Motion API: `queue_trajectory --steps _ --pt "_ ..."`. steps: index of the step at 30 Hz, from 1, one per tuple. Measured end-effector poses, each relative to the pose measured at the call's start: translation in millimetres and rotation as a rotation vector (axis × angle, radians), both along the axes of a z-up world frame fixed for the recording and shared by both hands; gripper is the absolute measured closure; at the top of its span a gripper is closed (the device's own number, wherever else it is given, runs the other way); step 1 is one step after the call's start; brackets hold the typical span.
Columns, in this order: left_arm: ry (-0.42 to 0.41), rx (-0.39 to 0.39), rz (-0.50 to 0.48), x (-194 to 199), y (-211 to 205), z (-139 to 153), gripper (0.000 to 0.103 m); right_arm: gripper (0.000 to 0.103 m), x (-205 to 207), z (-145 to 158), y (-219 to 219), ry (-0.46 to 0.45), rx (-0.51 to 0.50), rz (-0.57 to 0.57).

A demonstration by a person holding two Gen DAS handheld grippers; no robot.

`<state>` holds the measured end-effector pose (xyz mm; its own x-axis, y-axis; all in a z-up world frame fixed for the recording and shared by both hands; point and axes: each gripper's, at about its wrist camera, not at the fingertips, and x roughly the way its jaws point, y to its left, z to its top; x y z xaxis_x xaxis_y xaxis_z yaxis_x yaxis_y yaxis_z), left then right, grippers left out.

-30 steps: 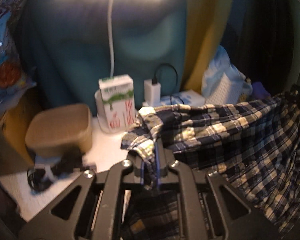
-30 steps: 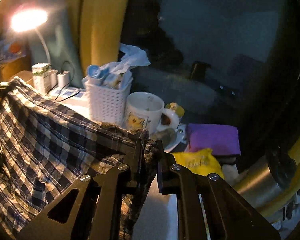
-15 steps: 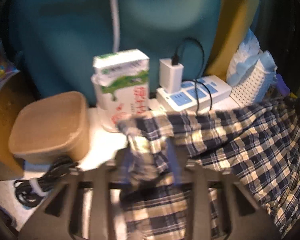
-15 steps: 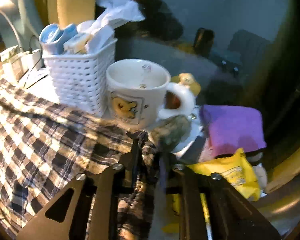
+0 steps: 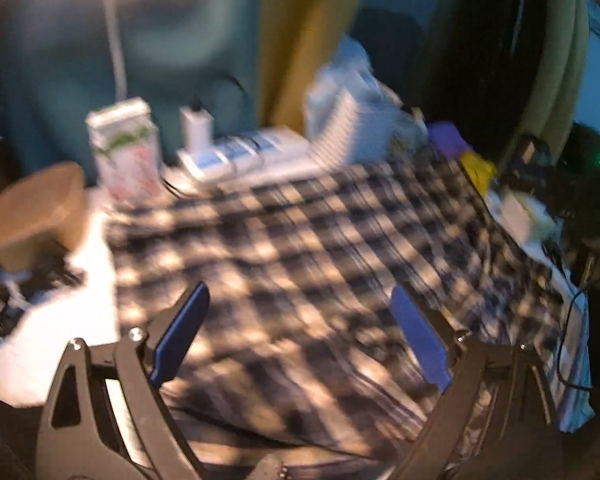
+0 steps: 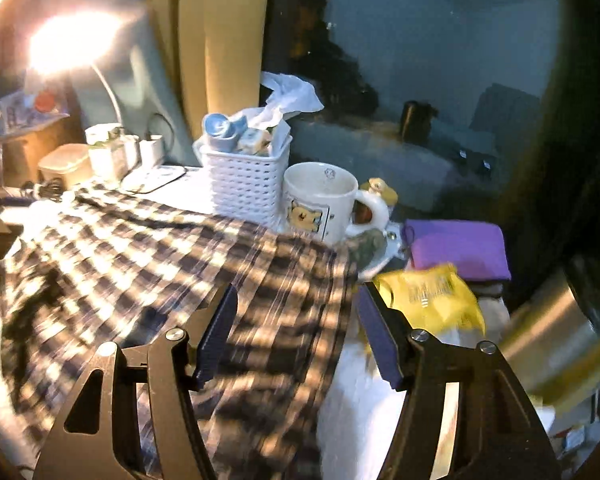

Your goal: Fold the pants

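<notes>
On the white desk (image 5: 52, 356) my plaid pants (image 5: 324, 264) lie spread flat, navy and cream checks smeared by blur. My left gripper (image 5: 300, 336) has just been opening and stands released above the cloth, nothing pinched. My right gripper (image 6: 296, 320) has likewise just been opening, its fingers spread over the pants' right edge. No print reads clearly; the carton (image 5: 126, 152) shows only green and red marks. Only the right view shows the cat mug (image 6: 320, 200), white basket (image 6: 244, 176), yellow packet (image 6: 432, 296) and purple pouch (image 6: 460, 248) sharply.
</notes>
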<state>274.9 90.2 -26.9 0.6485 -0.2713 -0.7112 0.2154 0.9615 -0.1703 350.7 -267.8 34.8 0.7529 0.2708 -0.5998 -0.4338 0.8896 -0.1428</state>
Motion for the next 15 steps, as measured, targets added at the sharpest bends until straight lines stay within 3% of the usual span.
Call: queue_trajectory --steps 3,7,10,11,12,15 --pt "0.035 0.032 -0.006 3 -19 -18 0.01 0.037 -30 -6 -17 0.008 0.027 -0.022" --pt "0.1 -0.011 -0.009 8 -22 -39 0.01 0.037 -65 -25 -41 0.06 0.099 -0.064" --pt "0.103 -0.016 -0.025 3 -29 -51 0.012 0.037 -87 -46 -57 0.118 0.166 -0.082" --pt "0.093 -0.02 -0.035 0 -31 -51 0.024 0.038 -92 -54 -62 0.137 0.185 -0.083" --pt "0.092 -0.012 -0.044 -3 -36 -53 0.044 0.037 -95 -59 -64 0.15 0.19 -0.081" --pt "0.077 0.003 -0.044 -14 -39 -53 0.08 0.038 -100 -70 -67 0.17 0.19 -0.078"
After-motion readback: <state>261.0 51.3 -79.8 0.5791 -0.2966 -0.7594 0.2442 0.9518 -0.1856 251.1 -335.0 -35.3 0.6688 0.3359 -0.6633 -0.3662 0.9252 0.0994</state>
